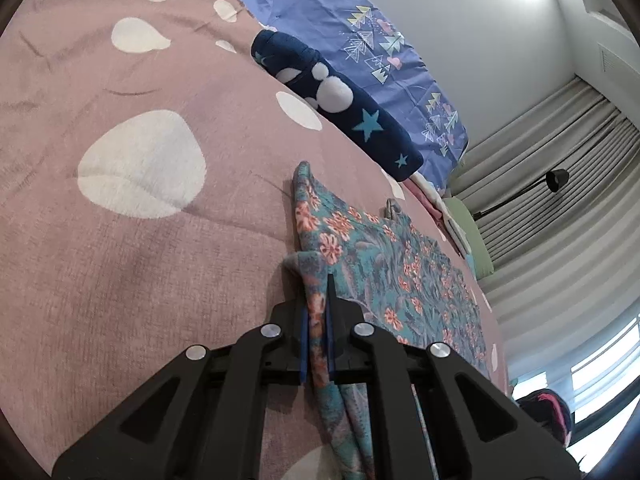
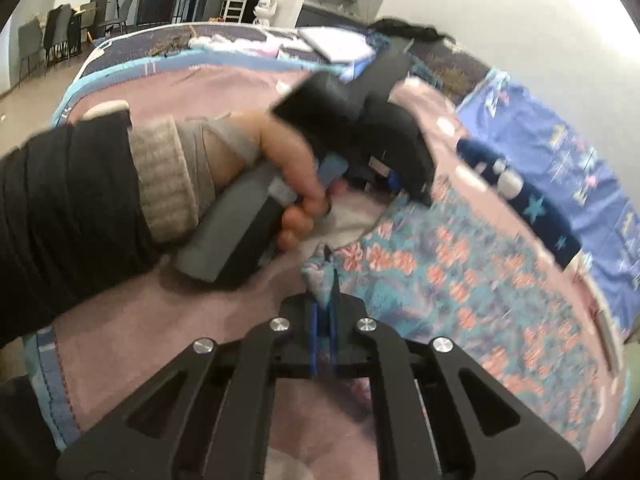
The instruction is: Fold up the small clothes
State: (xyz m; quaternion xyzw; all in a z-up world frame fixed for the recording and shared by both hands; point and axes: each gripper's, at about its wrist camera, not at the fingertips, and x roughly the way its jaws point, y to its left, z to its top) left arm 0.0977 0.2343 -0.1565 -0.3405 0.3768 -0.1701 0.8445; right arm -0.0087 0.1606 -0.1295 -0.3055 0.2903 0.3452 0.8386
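Observation:
A teal garment with orange flowers (image 1: 380, 264) lies flat on the pink bedcover (image 1: 140, 220). My left gripper (image 1: 318, 286) is shut on its near left edge, and cloth bunches between the blue pads. In the right wrist view the same garment (image 2: 460, 272) spreads to the right, blurred. My right gripper (image 2: 326, 276) is shut on a bunched corner of it. Just beyond, a person's hand (image 2: 288, 168) in a beige cuff and black sleeve holds the left gripper (image 2: 404, 188), whose tips rest at the garment's far edge.
A folded navy blanket with stars (image 1: 340, 104) and a purple sheet with tree prints (image 1: 360, 32) lie along the bed's far side by the wall. A black lamp (image 1: 556, 180) hangs before grey curtains. Mixed clothes (image 2: 320, 46) sit at the bed's far end.

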